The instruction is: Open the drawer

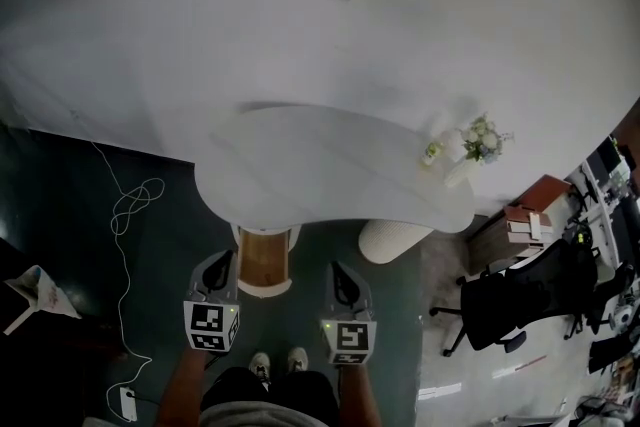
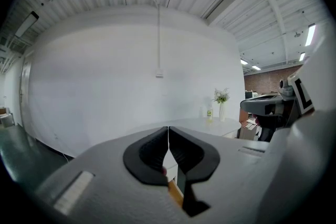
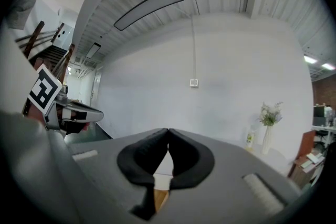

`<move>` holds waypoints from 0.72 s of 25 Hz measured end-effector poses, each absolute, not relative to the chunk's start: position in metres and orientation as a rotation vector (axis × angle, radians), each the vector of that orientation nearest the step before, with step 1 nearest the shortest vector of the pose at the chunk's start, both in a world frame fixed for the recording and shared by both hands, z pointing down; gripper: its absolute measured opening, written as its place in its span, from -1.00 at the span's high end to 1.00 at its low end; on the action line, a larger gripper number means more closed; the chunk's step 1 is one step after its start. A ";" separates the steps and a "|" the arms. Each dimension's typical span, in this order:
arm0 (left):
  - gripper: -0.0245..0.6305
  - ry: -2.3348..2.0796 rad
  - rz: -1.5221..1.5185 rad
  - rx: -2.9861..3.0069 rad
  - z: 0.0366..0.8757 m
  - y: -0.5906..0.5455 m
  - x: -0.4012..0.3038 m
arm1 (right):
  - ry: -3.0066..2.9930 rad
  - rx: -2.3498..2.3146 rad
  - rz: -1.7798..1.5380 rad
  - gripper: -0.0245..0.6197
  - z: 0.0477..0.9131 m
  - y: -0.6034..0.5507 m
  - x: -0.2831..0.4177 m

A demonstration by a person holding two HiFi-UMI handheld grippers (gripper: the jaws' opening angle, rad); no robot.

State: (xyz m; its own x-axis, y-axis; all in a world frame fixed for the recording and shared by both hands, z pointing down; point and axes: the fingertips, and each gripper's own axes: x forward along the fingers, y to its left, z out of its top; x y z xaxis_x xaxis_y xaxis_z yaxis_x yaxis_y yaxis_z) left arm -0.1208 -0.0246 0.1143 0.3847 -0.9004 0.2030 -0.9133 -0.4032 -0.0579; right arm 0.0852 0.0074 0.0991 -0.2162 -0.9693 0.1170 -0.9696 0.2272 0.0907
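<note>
1. A big white desk (image 1: 330, 175) with round edges stands against a white wall (image 1: 200, 15).
2. The drawer (image 1: 265, 260) is under the near edge of the desk, a bit to the left. It looks wood-brown with a white rim, and it sticks out toward the person.
3. The left gripper (image 1: 224, 260) is just left of the drawer's near end. It is up in the air and not touching the drawer.
4. In the left gripper view its black jaws are clenched together, tip to tip, with nothing between them.
5. The right gripper (image 1: 340, 270) is near the drawer on the right side, with a gap of floor between.
6. In the right gripper view its jaws are clenched together too, and they grasp nothing.
7. Each gripper has a marker cube (image 1: 211, 325) with black and white square shapes on it. These are patterns, not words.
8. A vase of flowers (image 1: 480, 140) stands on the far right end of the desk. A small bottle (image 1: 432, 153) is just beside it. Its label is too small to read.
9. A black chair (image 1: 520, 300) stands on the right, well apart from the drawer.
10. A white cable (image 1: 130, 215) lies in loops on the dark floor (image 1: 60, 215) at the left.
11. The person's two shoes (image 1: 260, 365) show at the bottom, between the grippers.
</note>
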 end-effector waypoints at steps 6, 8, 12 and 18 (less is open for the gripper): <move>0.89 -1.704 0.289 2.567 0.103 -0.008 -0.131 | -2.345 1.856 -0.040 0.91 0.088 0.024 0.084; 0.89 -1.710 0.287 2.576 0.099 -0.005 -0.134 | -2.348 1.860 -0.054 0.91 0.083 0.028 0.084; 0.89 -1.724 0.289 2.580 0.095 -0.005 -0.139 | -2.349 1.869 -0.057 0.91 0.080 0.031 0.083; 0.89 -1.732 0.281 2.586 0.090 -0.008 -0.142 | -2.352 1.869 -0.066 0.91 0.079 0.027 0.080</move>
